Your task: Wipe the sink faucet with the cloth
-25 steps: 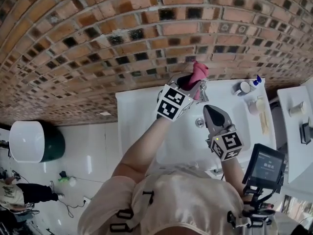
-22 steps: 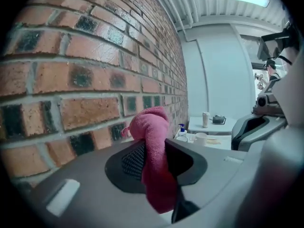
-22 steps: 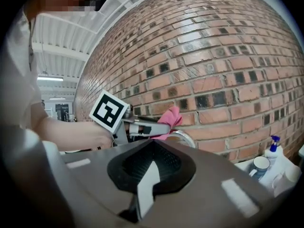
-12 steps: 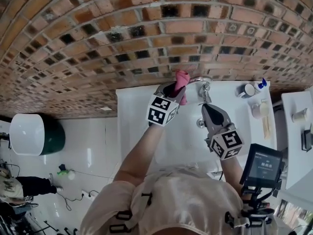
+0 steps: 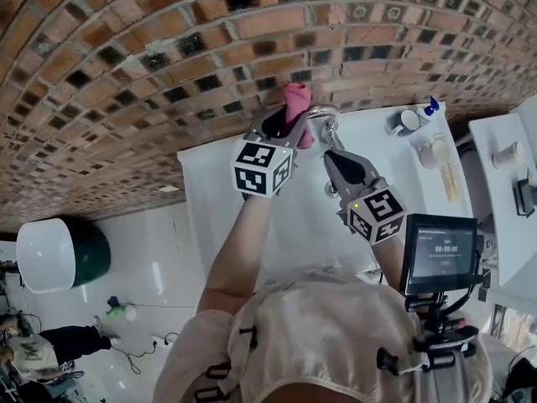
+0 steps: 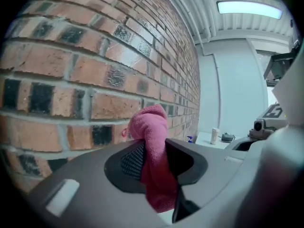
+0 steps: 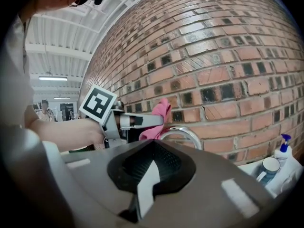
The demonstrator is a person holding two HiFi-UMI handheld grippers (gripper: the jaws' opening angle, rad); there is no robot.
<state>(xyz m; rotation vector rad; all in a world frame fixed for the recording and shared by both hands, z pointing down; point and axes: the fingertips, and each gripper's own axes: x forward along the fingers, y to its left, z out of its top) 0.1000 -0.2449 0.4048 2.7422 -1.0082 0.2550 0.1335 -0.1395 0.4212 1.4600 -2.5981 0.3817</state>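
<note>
My left gripper (image 5: pixel 287 129) is shut on a bunched pink cloth (image 5: pixel 295 101), which sticks up out of the jaws close to the brick wall. In the left gripper view the cloth (image 6: pixel 150 127) fills the gap between the pads. The chrome faucet (image 5: pixel 324 112) arches just right of the cloth, and the cloth (image 7: pixel 159 114) meets the left end of the faucet arc (image 7: pixel 183 133). Below the faucet, my right gripper (image 5: pixel 331 158) has its jaws together with nothing held and points toward the wall. The white sink (image 5: pixel 210 200) lies under both.
A mug (image 5: pixel 404 122) and a blue-capped bottle (image 5: pixel 430 107) stand on the counter right of the faucet. A device with a small screen (image 5: pixel 443 254) hangs at my right side. The brick wall (image 5: pixel 168 49) is directly behind the faucet.
The left gripper has carried the cloth from the top of the faucet over to the left end of its arc. The right gripper now sits closer beneath the faucet.
</note>
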